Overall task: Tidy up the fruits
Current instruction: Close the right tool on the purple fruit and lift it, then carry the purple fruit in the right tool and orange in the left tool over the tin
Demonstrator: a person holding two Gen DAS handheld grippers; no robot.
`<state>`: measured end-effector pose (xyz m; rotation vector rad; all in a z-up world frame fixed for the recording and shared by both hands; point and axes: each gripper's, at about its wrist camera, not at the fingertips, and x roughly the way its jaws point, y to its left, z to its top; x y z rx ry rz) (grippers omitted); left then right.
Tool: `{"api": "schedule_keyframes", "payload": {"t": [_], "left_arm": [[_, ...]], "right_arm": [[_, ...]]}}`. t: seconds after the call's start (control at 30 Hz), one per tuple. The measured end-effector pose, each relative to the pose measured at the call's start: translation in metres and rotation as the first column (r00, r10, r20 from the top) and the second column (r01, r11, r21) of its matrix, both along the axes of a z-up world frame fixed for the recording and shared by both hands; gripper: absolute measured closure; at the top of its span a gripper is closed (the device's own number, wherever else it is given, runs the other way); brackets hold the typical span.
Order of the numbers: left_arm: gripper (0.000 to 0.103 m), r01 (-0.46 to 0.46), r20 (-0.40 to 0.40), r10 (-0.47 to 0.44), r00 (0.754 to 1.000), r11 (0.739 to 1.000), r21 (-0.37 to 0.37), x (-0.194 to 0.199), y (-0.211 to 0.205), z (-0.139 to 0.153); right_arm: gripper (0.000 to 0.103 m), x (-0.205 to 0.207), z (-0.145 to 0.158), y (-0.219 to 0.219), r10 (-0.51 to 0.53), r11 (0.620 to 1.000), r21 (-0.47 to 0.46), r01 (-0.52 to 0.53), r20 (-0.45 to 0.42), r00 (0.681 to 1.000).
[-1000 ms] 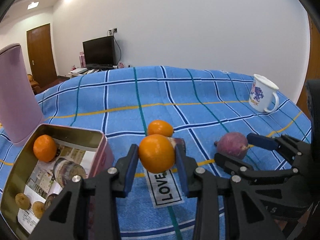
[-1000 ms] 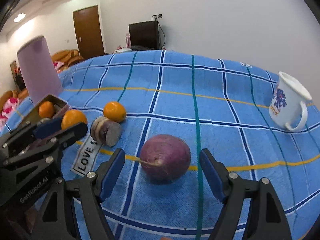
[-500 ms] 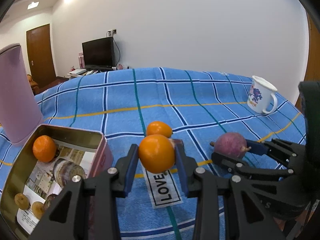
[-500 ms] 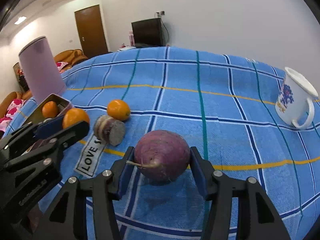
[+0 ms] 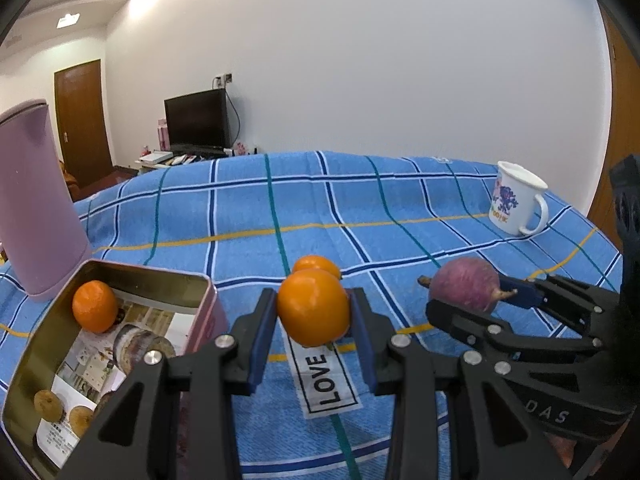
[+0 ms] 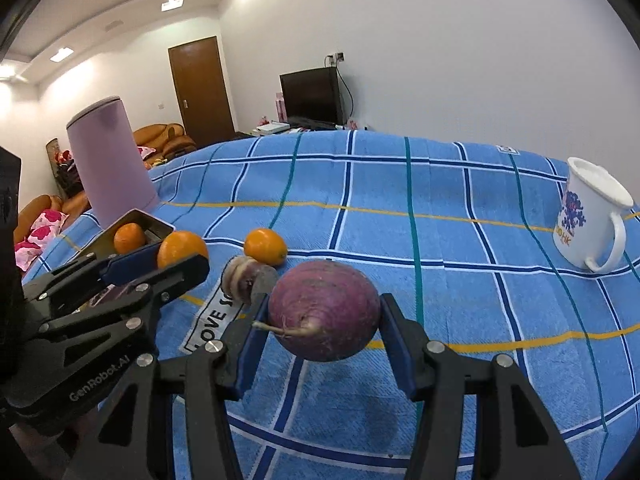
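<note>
Oranges first, from your left wrist camera: your left gripper has its blue pads pressed on either side of an orange, jaws fairly narrow, and the fruit hangs clear of the blue cloth. Take the tin as landmark. Your held orange is just right of its near corner. A second orange lies inside the tin at its far end, and a third orange sits on the cloth to the right, behind the held one. A LOVE label lies on the cloth right of the tin. A pink canister stands just behind the tin. Far to the right, your right gripper holds a purple root. A mug stands well beyond, near the cloth's right edge.

From your right wrist camera, the right gripper is clamped on the root, both pads touching its sides, jaws moderately apart, root lifted off the cloth. The tin is at far left, with your left gripper and its orange just beside it. A cut purple piece lies right of the tin, touching the loose orange.
</note>
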<state>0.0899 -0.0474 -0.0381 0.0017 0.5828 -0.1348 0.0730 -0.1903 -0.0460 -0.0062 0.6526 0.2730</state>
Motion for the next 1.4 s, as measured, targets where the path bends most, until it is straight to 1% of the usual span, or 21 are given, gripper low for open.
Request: {"api": "schedule_keyframes", "payload": {"t": [0.67, 1.0, 1.17, 1.4], "left_arm": [[0.065, 0.003, 0.078, -0.006, 0.997, 1.000, 0.031, -0.014, -0.004, 0.007], [0.065, -0.007, 0.110, 0.005, 0.994, 1.000, 0.020, -0.022, -0.001, 0.010], [0.065, -0.013, 0.134, 0.010, 0.991, 1.000, 0.021, -0.027, 0.000, 0.012], [0.065, -0.015, 0.152, 0.011, 0.988, 1.000, 0.021, -0.030, 0.000, 0.013]], "right_arm": [[0.047, -0.018, 0.009, -0.005, 0.017, 0.998, 0.051, -0.022, 0.088, 0.996], [0.047, -0.028, 0.011, -0.010, 0.012, 0.997, 0.075, -0.022, 0.131, 0.991], [0.047, -0.035, 0.014, -0.010, 0.012, 0.997, 0.072, -0.024, 0.163, 0.987], [0.047, -0.040, 0.016, -0.008, 0.016, 0.998, 0.060, -0.028, 0.186, 0.982]]}}
